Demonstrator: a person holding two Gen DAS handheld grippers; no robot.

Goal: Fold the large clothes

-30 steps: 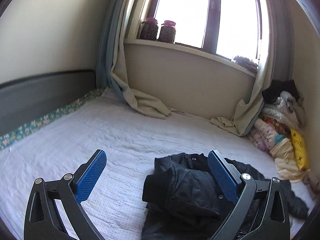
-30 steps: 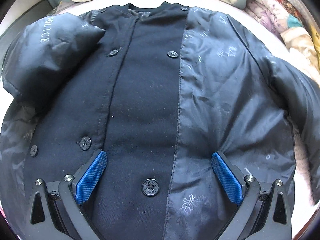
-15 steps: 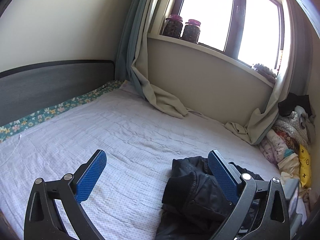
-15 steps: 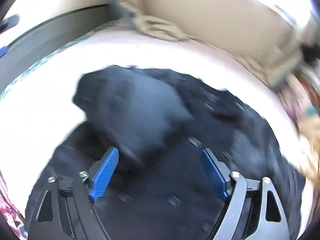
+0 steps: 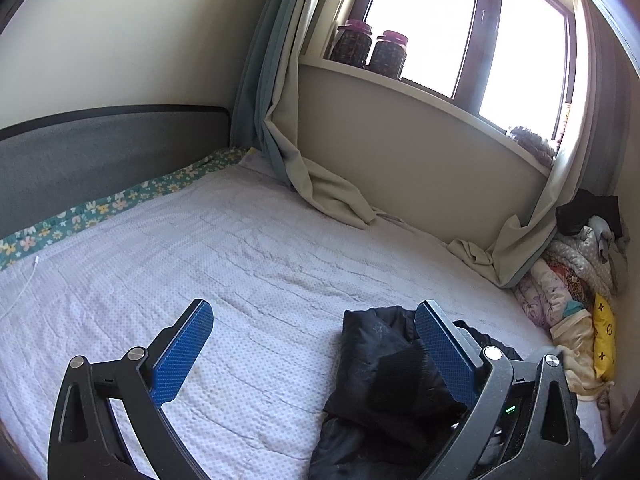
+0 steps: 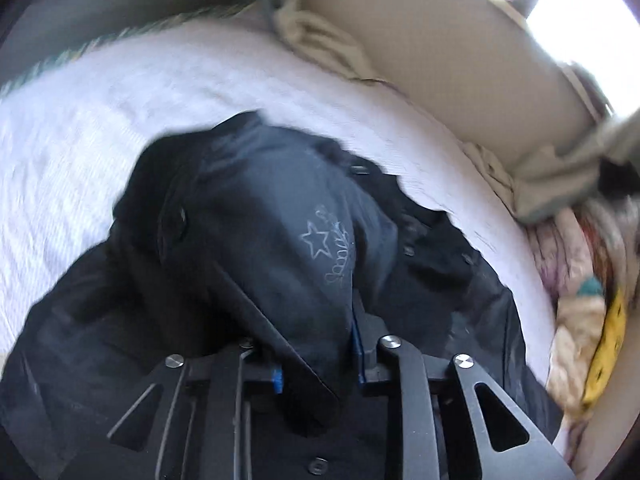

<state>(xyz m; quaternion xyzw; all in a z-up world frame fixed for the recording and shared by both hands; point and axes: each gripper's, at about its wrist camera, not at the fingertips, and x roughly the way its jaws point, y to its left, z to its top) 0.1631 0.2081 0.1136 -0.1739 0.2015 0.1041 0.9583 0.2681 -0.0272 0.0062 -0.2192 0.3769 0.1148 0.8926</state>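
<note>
A black jacket (image 6: 276, 216) with a star print lies on the white bed cover (image 6: 100, 120). In the right wrist view a fold of it rises out of my right gripper (image 6: 320, 344). The jaws are closing with that fabric pinched between the blue pads, and the cloth hides most of them. In the left wrist view my left gripper (image 5: 316, 344) hovers open over the bed cover (image 5: 200, 248) with nothing between its fingers. The jacket (image 5: 380, 380) sits bunched by its right finger (image 5: 444, 356).
A grey headboard (image 5: 100, 152) runs along the left. Curtains (image 5: 320, 192) drape onto the bed below the window sill, where two jars (image 5: 372, 48) stand. A pile of mixed clothes (image 5: 576, 280) fills the right corner.
My right gripper went from wide open over the flat jacket to closed on a fold, and lifted it. The left wrist view swung left, so the jacket now sits further to the lower right.
</note>
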